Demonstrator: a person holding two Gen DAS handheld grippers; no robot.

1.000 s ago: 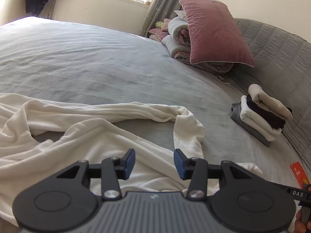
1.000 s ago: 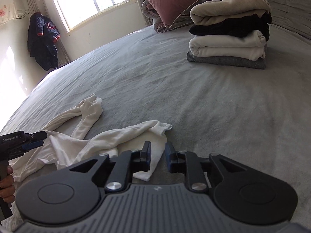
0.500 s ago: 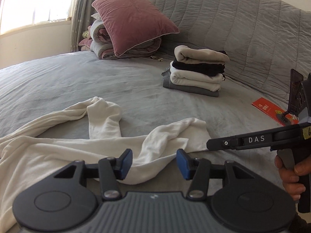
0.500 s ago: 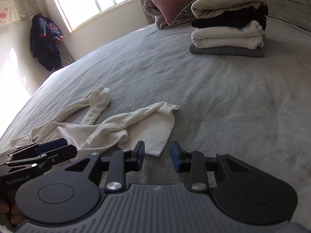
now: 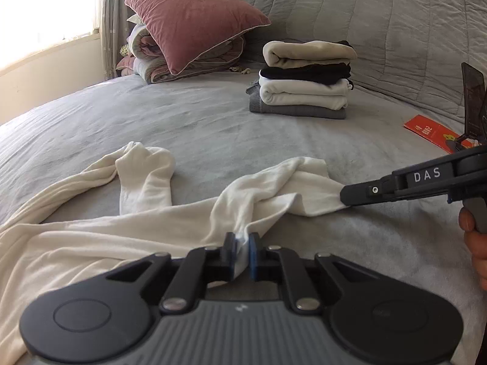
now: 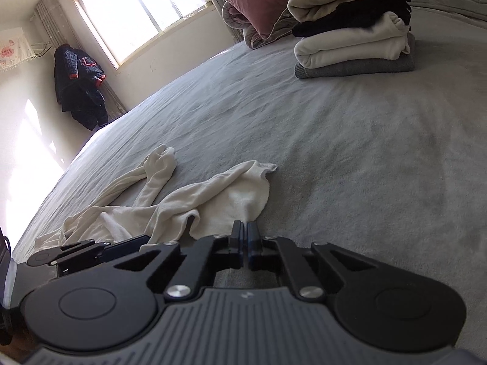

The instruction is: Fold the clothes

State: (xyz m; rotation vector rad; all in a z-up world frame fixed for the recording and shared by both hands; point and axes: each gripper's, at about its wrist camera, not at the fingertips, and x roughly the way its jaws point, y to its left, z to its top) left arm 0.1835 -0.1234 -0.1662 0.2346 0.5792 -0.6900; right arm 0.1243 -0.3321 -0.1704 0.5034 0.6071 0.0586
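A stack (image 5: pixel 304 83) of four folded clothes sits near the headboard; a white garment (image 5: pixel 146 213) lies crumpled and unfolded on the bed (image 5: pixel 213 127), so it seems left to do; the left claw (image 5: pixel 242 251) pinches its near edge, the right claw (image 6: pixel 244 243) its corner; half a second ago both stood open, off the cloth.

I see a wide bed (image 6: pixel 350 140) with a grey cover and a quilted grey headboard (image 5: pixel 380 21). A mauve pillow (image 5: pixel 191 18) leans on rolled bedding (image 5: pixel 152 60) by the curtain (image 5: pixel 112 6). Bright window (image 6: pixel 140 9), overexposed. Dark jacket (image 6: pixel 79 85) hangs in the corner on a cream wall (image 6: pixel 158 57). Sun patch at left.
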